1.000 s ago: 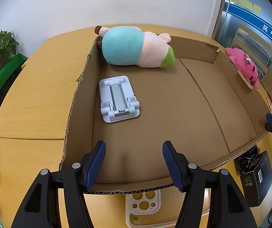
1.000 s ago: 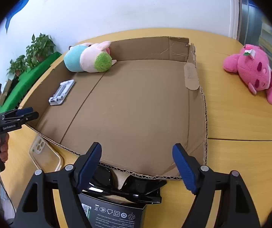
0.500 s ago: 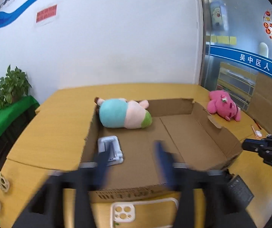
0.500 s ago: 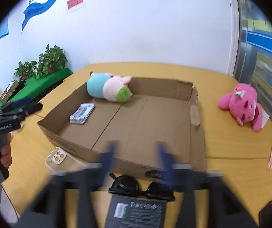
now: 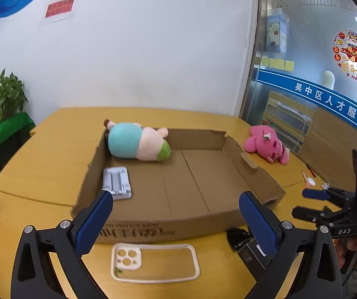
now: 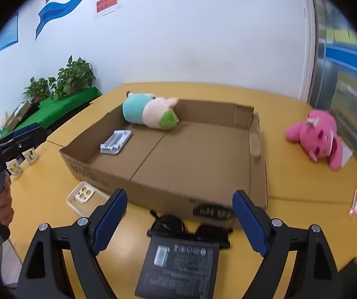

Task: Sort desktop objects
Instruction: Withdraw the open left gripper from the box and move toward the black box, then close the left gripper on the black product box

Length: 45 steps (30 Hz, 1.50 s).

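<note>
- Left hand-held gripper (image 5: 176,220): jaws spread wide after having just been opening, nothing between the blue pads; it hangs above the near edge of the surface (image 5: 48,159), pointing toward the box.
- Right hand-held gripper (image 6: 179,221): jaws likewise apart, having just been opening, with nothing clamped; sunglasses and a dark carton lie below it on the surface.
- Cardboard box (image 5: 260,177): shallow, open-topped, resting in the middle of the yellow wooden surface.
- Pale blue-and-pink plush toy (image 5: 138,144): lying on its side inside the box, against the far left corner.
- White phone stand (image 5: 116,183): folded flat on the box floor, near the left wall, in front of the plush toy.
- Cream phone case (image 5: 153,262): flat on the surface just outside the near wall of the box, camera cut-outs to the left.
- Black sunglasses (image 6: 178,226): on the surface just in front of the box, touching the far edge of the carton.
- Dark printed carton (image 6: 180,266): flat on the surface, nearest the right-wrist camera.
- Pink plush toy (image 6: 318,137): on the surface outside the box, well to its right.
- Potted plants (image 6: 71,77): on a green-covered ledge along the left wall.
</note>
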### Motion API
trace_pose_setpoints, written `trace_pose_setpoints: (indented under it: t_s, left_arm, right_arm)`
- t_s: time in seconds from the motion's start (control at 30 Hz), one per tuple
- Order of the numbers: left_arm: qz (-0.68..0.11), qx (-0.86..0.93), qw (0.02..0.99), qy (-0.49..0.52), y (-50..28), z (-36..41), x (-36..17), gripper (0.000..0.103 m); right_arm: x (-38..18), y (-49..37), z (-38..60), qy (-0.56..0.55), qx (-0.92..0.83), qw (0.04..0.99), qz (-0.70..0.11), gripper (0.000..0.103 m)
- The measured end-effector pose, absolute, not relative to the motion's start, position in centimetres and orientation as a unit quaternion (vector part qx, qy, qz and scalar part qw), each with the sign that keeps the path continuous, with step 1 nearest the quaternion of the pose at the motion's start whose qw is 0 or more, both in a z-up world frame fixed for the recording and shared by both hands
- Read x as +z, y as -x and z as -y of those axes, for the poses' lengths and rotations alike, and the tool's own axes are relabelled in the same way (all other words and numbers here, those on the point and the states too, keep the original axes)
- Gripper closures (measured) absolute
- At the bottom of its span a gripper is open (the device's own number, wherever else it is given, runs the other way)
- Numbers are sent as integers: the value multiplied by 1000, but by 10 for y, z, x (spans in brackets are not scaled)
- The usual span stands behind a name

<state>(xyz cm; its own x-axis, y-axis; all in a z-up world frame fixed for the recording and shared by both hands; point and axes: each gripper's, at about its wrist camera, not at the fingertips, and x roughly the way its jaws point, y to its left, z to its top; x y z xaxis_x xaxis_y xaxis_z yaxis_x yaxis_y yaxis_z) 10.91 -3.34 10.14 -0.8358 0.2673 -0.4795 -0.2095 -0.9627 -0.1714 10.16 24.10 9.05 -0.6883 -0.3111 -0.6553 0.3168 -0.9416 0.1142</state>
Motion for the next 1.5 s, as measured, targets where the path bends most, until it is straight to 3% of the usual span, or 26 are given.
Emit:
trace_pose_setpoints:
  t_s: [0.33, 0.53, 0.7, 0.8, 0.97, 1.13, 1.2, 1.23, 1.3, 1.5]
  left_arm:
    - [72, 917, 195, 342, -118, -3, 50, 1]
    - [86, 890, 237, 381, -123, -24, 26, 1]
    - [109, 862, 272, 414, -115, -33, 4, 3]
    - [114, 843, 291, 438, -109, -45, -10, 15]
    - [104, 816, 315, 473, -110, -64, -33, 44]
    - [96, 815, 312, 480, -122, -55, -35, 45]
    - [108, 817, 296, 483, -116, -50, -35, 41]
    - [116, 815, 288, 490, -110, -49, -37, 34]
    - [135, 804, 287, 502, -101, -52, -41, 33]
    - [175, 780, 302, 519, -96, -52, -52, 32]
  right_arm:
    - [-8, -129, -275, -483, -846, 222, 34, 16]
    - [-7, -150, -223, -466, -824, 321, -7, 14]
    - [-12, -146, -225, -472, -833, 288, -11, 14]
    - [-14, -147, -218, -471, -830, 299, -14, 14]
    - [-22, -150, -204, -475, -827, 298, -34, 16]
    - [-8, -157, -220, -454, -831, 322, -21, 15]
    - [-11, -154, -232, -462, -830, 313, -17, 15]
    - [-11, -152, -235, -462, -829, 315, -15, 15]
    - [-14, -151, -235, -460, -829, 318, -18, 15]
    - [-29, -147, -199, -459, -828, 307, -96, 16]
